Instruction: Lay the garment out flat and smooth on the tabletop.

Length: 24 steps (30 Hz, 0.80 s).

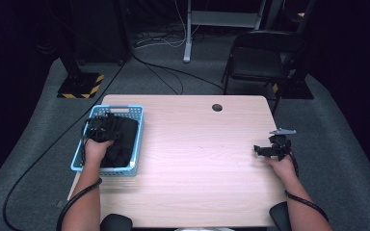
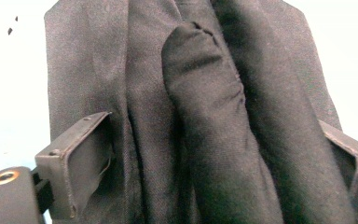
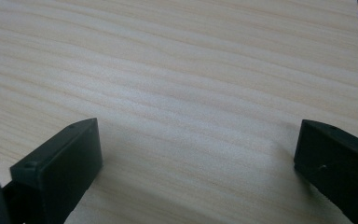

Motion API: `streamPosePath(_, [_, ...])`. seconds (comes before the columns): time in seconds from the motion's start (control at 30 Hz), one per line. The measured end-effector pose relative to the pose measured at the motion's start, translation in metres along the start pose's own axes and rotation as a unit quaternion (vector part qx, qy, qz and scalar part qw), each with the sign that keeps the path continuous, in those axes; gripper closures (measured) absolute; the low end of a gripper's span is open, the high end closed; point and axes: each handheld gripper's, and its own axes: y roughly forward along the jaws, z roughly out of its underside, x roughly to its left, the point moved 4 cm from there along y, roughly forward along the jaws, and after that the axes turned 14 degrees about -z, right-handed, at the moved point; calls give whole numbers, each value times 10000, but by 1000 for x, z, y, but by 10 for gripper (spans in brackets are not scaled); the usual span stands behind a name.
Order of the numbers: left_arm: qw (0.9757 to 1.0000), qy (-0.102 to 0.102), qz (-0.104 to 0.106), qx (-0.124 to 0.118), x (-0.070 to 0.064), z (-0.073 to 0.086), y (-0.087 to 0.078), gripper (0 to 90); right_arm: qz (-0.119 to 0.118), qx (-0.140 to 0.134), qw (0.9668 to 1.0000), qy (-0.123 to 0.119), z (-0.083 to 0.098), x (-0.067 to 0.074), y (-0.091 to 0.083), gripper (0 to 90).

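Observation:
A black cloth (image 1: 124, 144) lies bunched in a light blue basket (image 1: 138, 137) at the table's left edge. My left gripper (image 1: 103, 126) reaches down into the basket over the cloth. In the left gripper view its jaws stand wide, and thick folds of the black cloth (image 2: 205, 93) fill the space between them up to both pads; I cannot see a firm squeeze. My right gripper (image 1: 260, 150) rests low over the bare wooden table (image 1: 197, 159) near the right edge, pointing left. In the right gripper view the right gripper (image 3: 199, 123) is open with nothing but tabletop between its jaws.
A round cable hole (image 1: 217, 107) sits near the table's far edge. A black chair (image 1: 260, 57) stands behind the table at the right. Cables trail from both grippers off the near side, and more cables run across the grey floor.

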Motion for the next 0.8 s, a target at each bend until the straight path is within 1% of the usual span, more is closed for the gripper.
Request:
streamPosePath(0.17, [10000,40,11,2,-1,0,1,123,1,0,10000,-1,0,0,0,0])
streamPosePath(0.33, [10000,46,19,-9,-1,0,1,193,1,1,10000,0,0,0,0,0])
streamPosePath(0.43, [10000,50,40,-47,-1,-1,1,282,1,0,10000,0,0,0,0,0])
streamPosePath(0.5, [9999,79,79,-81,-2,-1,0,364,1,1,10000,-1,0,0,0,0])
streamPosePath(0.6, [9998,134,79,-133,-3,-2,-3,478,1,1,10000,0,0,0,0,0])
streamPosePath(0.73, [9998,77,75,-162,-1,-2,-5,593,0,1,10000,1,0,0,0,0])
streamPosePath(0.8, [9998,26,70,-165,0,-1,-5,629,0,0,10000,1,0,0,0,0])
